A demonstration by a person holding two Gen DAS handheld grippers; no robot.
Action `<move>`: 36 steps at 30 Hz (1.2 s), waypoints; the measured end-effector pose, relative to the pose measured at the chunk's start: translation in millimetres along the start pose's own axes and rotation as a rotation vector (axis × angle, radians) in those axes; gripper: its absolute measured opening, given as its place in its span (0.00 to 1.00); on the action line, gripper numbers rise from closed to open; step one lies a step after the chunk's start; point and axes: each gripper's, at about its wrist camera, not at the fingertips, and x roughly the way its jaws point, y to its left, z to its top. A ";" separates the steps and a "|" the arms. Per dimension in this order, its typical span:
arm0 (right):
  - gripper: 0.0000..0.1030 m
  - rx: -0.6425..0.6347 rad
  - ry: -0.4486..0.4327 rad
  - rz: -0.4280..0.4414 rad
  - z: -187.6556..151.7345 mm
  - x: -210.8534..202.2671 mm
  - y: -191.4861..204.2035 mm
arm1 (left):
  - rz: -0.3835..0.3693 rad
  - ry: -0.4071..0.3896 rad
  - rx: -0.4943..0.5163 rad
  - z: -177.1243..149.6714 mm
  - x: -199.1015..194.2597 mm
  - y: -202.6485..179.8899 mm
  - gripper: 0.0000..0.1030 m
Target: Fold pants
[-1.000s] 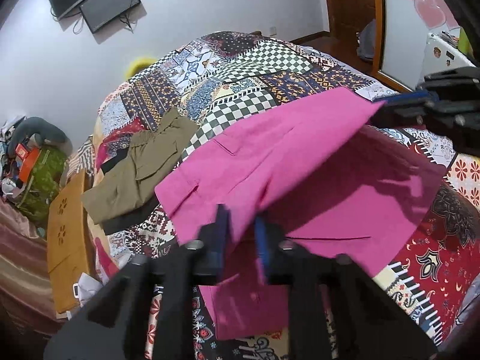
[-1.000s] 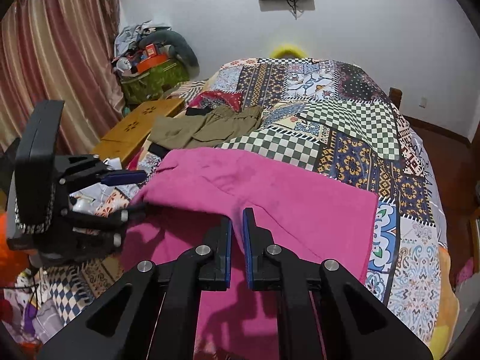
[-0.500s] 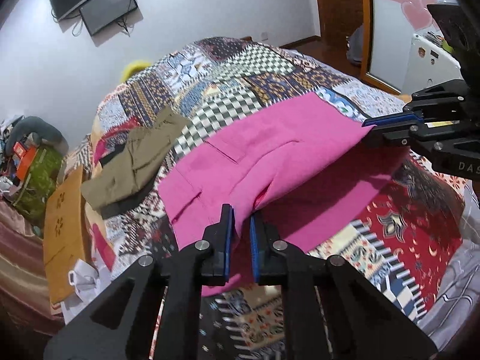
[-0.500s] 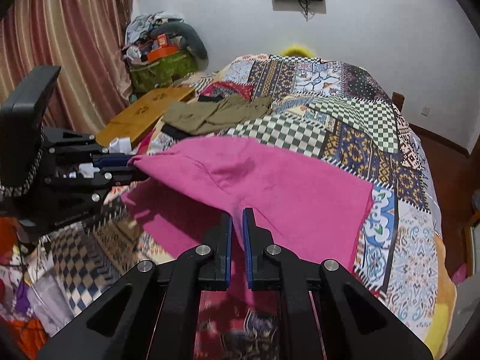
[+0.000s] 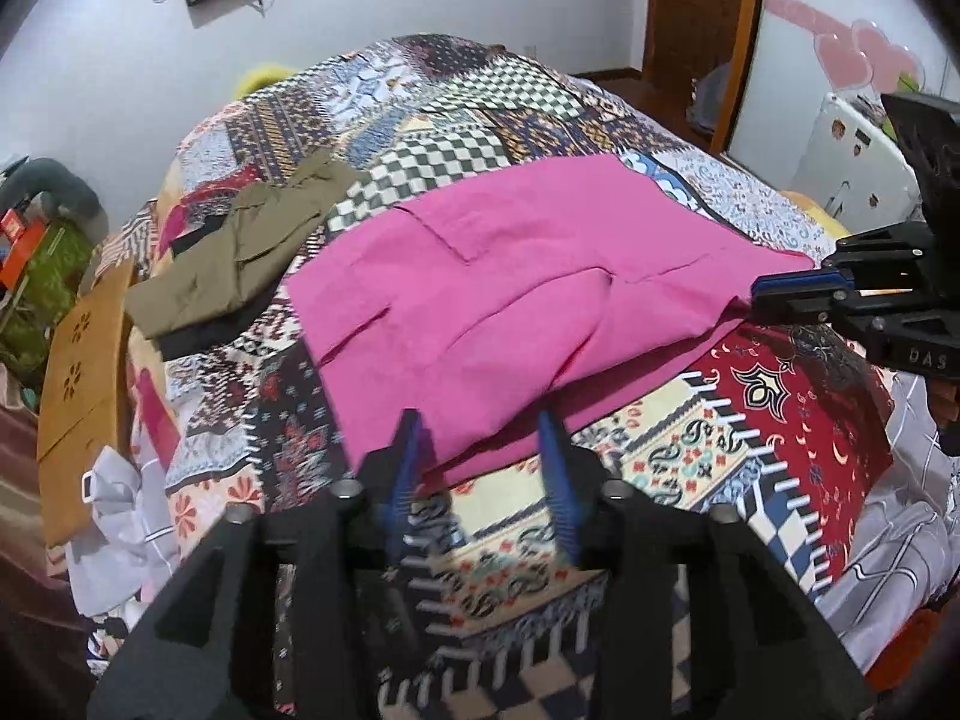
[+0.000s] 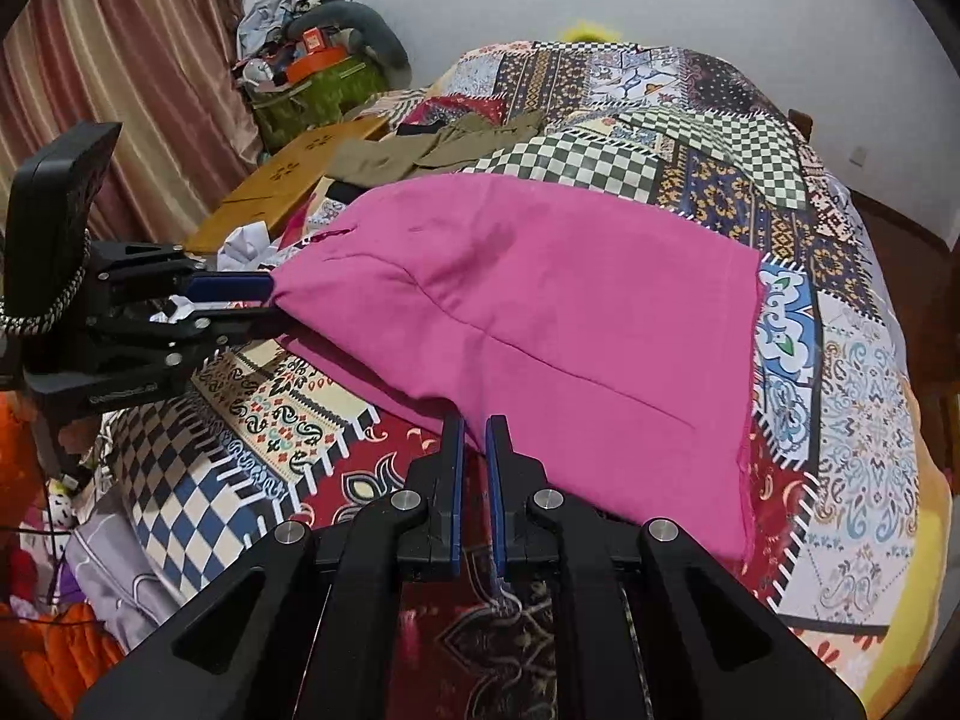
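The pink pants (image 5: 510,300) lie folded over on the patchwork bedspread (image 5: 720,444), near its front edge. My left gripper (image 5: 483,429) is open, its fingers either side of the pants' near corner, which rests on the bed. In the right wrist view the pants (image 6: 540,312) fill the middle. My right gripper (image 6: 474,429) is shut on their near edge. The left gripper (image 6: 264,300) shows at the pants' left corner. The right gripper (image 5: 750,294) shows in the left wrist view at the pants' right corner.
Olive pants (image 5: 240,252) lie on a dark garment at the bed's left side. A wooden board (image 5: 84,372) leans beside the bed, with white cloth (image 5: 114,516) below it. A cluttered green basket (image 6: 312,96) stands by the curtain (image 6: 90,78). A door (image 5: 696,30) is at the back right.
Both grippers lowered the folded pants onto the bed and drew back toward the front edge. The left gripper opened and let go of its corner. The right stays shut.
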 end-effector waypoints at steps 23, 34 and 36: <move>0.54 0.287 -0.077 -0.058 0.2 4.0 -43.0 | -0.058 0.079 -0.294 3.2 32.5 36.9 0.61; 0.51 0.134 -0.011 -0.109 -1.0 24.8 -26.7 | -0.024 0.058 -0.278 -7.9 32.0 40.8 0.49; 0.51 0.147 -0.009 -0.119 -4.2 21.3 -33.3 | -0.022 0.057 -0.277 -8.1 32.6 40.9 0.50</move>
